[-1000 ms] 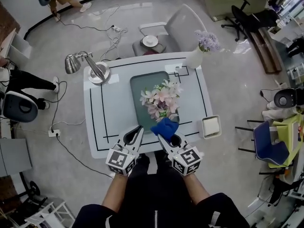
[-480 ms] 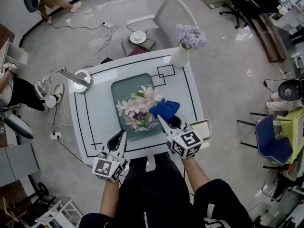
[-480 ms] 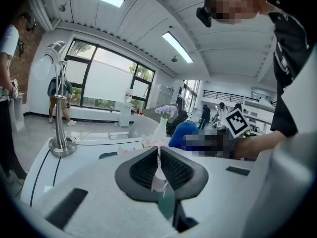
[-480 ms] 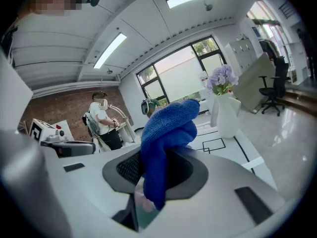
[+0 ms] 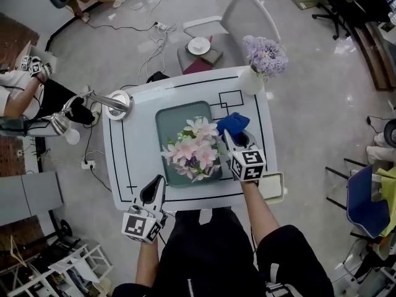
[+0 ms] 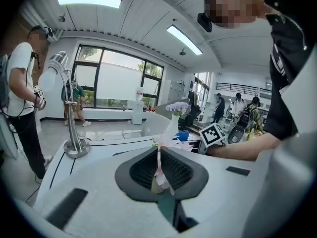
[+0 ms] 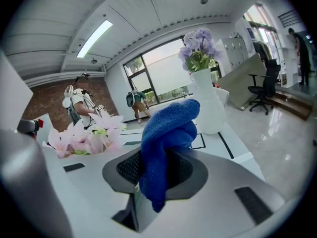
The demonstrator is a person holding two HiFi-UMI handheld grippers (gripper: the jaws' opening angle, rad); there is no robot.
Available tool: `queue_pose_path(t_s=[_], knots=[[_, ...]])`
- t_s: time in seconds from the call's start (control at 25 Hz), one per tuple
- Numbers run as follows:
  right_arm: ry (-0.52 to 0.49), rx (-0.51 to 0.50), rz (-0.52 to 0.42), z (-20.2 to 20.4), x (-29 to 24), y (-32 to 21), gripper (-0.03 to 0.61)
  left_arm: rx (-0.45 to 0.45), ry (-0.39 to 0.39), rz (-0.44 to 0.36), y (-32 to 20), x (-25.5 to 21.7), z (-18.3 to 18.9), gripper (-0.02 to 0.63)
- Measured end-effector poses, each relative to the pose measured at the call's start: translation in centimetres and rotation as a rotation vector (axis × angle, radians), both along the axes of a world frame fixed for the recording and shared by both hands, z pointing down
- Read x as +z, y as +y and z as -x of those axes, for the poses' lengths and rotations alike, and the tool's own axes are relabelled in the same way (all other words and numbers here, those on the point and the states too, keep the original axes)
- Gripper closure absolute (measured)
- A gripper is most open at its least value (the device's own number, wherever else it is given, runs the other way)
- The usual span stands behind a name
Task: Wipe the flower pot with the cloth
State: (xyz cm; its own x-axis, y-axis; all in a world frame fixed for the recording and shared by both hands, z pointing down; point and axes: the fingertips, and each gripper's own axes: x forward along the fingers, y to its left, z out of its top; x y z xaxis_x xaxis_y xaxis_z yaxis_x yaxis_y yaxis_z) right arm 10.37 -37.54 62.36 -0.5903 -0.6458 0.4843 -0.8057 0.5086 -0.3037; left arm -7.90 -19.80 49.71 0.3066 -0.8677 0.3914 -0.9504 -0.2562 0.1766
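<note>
Worktop (image 5: pixel 124 159) — glossy white, squarish, ruled with thin black lines — carries a rounded grey-green tray (image 5: pixel 166 119). On the tray stands the flower pot (image 5: pixel 195 150), its vessel hidden from above under soft pink blooms. The right gripper (image 5: pixel 232 135) is clamped on the blue cloth (image 5: pixel 234 122), a nubby bunched wad just beside the blooms' far right. The left gripper (image 5: pixel 157 187), jaws all but together on nothing, sits over the near edge. A second ago the cloth lay at the blooms' near side — it has since moved round their right.
</note>
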Motion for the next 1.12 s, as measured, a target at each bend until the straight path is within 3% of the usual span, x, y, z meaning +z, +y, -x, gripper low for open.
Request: queue_pose_path(t_s=[0.08, 0.2, 0.32, 0.68, 1.12], knots=[[0.025, -0.079, 0.012, 1.2, 1.1, -0.7, 0.482, -0.011, -0.003, 0.01, -0.2, 0.0, -0.4, 0.591], [0.016, -0.281, 0.072, 4.7, 2.8, -0.3, 0.482, -0.018, -0.008, 0.023, -0.3, 0.3, -1.1, 0.591], [0.037, -0.363, 0.122, 6.0, 4.4, 1.0, 0.482, -0.024, -0.011, 0.033, -0.5, 0.5, -1.5, 0.591], [0.02, -0.328, 0.189, 4.5, 5.8, 4.4, 0.481, -0.004, 0.0, 0.026, -1.6, 0.7, -2.3, 0.591], [0.057, -0.23, 0.199, 2.4, 5.4, 8.7, 0.482, 0.129, 0.05, 0.003, -1.3, 1.0, -3.0, 0.591]])
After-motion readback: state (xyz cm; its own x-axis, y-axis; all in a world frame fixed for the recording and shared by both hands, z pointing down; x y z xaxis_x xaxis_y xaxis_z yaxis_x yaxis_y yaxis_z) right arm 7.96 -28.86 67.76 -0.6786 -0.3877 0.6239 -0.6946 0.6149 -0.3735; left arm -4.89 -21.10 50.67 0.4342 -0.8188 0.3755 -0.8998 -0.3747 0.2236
